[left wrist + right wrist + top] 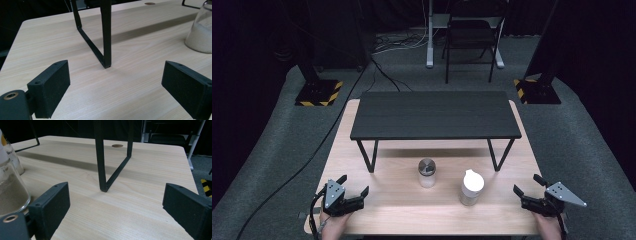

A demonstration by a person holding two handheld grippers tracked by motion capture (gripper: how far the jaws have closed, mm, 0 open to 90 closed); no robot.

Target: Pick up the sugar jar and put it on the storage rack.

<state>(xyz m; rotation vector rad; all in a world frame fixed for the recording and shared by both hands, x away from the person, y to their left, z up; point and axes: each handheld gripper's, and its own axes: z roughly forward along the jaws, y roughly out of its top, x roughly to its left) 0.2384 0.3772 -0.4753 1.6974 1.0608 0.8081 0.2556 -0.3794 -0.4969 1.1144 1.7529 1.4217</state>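
Two glass shakers stand on the light wooden table (387, 210): one with a silver lid (427, 172) near the middle, one with a white lid (472, 187) to its right. My left gripper (353, 185) rests near the table's front left corner, open, nothing between its jaws. My right gripper (528, 185) sits at the front right, also open and empty. In the left gripper view the open jaws (116, 87) frame bare wood, with a shaker of white grains (200, 32) at the far right. In the right gripper view the jaws (116, 210) stand apart beside a shaker of brownish grains (10, 192).
A low black shelf (434, 115) on thin metal legs spans the back half of the table; one leg (107, 37) stands ahead of the left gripper, another (101, 157) ahead of the right. A second shaker (12, 157) stands farther back. Beyond the table are a chair (472, 35) and floor cables.
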